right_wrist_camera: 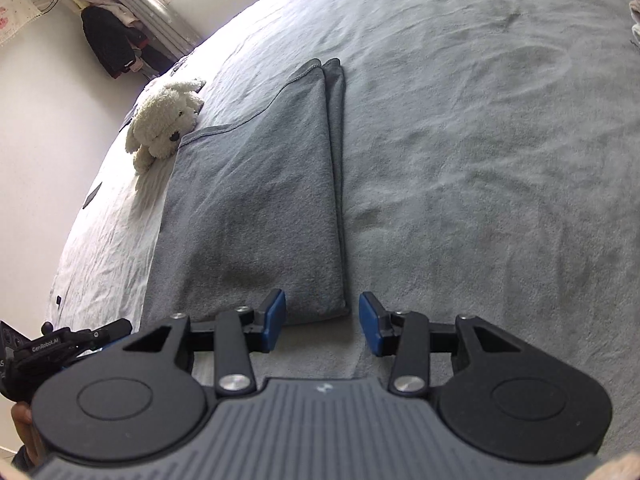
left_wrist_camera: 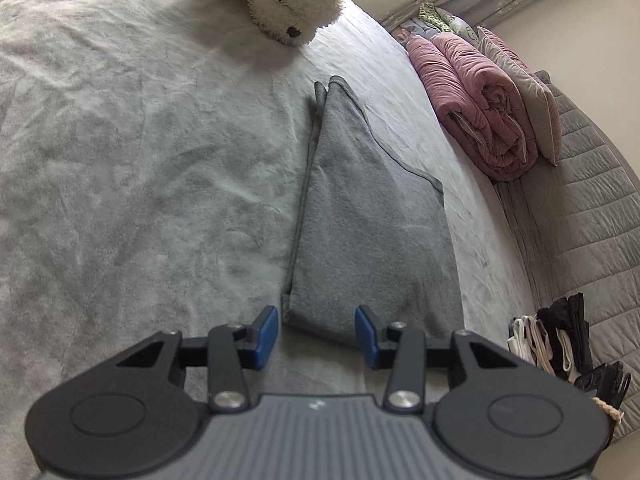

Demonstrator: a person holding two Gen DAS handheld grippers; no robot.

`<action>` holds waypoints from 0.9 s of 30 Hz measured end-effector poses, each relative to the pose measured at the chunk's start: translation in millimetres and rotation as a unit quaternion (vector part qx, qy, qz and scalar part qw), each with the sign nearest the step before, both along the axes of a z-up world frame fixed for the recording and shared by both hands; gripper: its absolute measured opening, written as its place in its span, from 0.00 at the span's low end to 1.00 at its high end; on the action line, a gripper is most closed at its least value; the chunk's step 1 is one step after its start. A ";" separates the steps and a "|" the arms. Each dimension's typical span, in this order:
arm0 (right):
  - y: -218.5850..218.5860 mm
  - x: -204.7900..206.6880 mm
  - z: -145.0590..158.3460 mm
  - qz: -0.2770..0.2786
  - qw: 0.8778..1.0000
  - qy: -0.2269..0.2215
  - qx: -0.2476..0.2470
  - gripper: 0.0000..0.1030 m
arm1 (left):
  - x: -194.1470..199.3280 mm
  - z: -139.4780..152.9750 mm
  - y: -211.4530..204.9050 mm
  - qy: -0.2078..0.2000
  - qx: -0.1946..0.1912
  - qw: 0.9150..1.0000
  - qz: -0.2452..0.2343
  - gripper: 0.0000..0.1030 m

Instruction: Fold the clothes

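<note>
1. The grey garment (left_wrist_camera: pixel 372 216) lies folded into a long narrow strip on the pale grey bedspread (left_wrist_camera: pixel 140 160), running away from both cameras toward the plush dog (left_wrist_camera: pixel 276 0).
2. Left gripper (left_wrist_camera: pixel 317 336): blue pads apart, nothing between them. It hangs just short of the strip's near left corner and is not touching it.
3. Right gripper (right_wrist_camera: pixel 323 326): pads likewise apart and empty, framing the near right corner of the garment (right_wrist_camera: pixel 256 200) from just in front.
4. Handling judgement: soft, light knit, limp, no stiffness of its own. It should drape and sag from any pinch point. Surface looks matte and grippy, not slippery. Nothing fragile.
5. Layers: at least two are stacked along the long edge in the right wrist view. I cannot count them at the near hem; the pads partly mask it.
6. Where I would take hold: the two near corners, one per gripper, pinching through all layers so the lower ones do not lag behind.
7. Risk as I judge it: catching the bedspread along with the hem, since both are soft and lie flush.
</note>
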State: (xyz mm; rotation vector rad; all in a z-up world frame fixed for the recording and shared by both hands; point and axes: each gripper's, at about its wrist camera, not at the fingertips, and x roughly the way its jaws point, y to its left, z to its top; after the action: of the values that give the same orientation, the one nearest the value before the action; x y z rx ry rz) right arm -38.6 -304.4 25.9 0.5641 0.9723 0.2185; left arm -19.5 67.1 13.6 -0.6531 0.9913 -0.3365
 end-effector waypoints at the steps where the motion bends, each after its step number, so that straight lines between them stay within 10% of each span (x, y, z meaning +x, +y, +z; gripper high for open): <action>1: 0.5 1.0 -2.5 -0.003 1.000 0.006 0.007 0.44 | 0.1 -2.0 -2.4 0.000 0.003 1.000 -0.001 0.41; 21: -3.5 4.1 -21.3 -0.049 0.995 0.003 0.083 0.45 | 13.7 -16.6 -17.3 -0.014 -0.014 1.000 0.008 0.41; 27: -4.2 2.9 -24.3 -0.063 0.995 -0.002 0.080 0.29 | 13.2 -17.9 -19.6 -0.025 0.003 1.000 0.010 0.25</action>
State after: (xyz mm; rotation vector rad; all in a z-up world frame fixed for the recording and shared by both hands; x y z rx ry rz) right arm -35.7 -308.6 1.5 0.7696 0.9166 0.1861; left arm -6.2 47.5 -4.3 -0.6464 0.9383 -0.3312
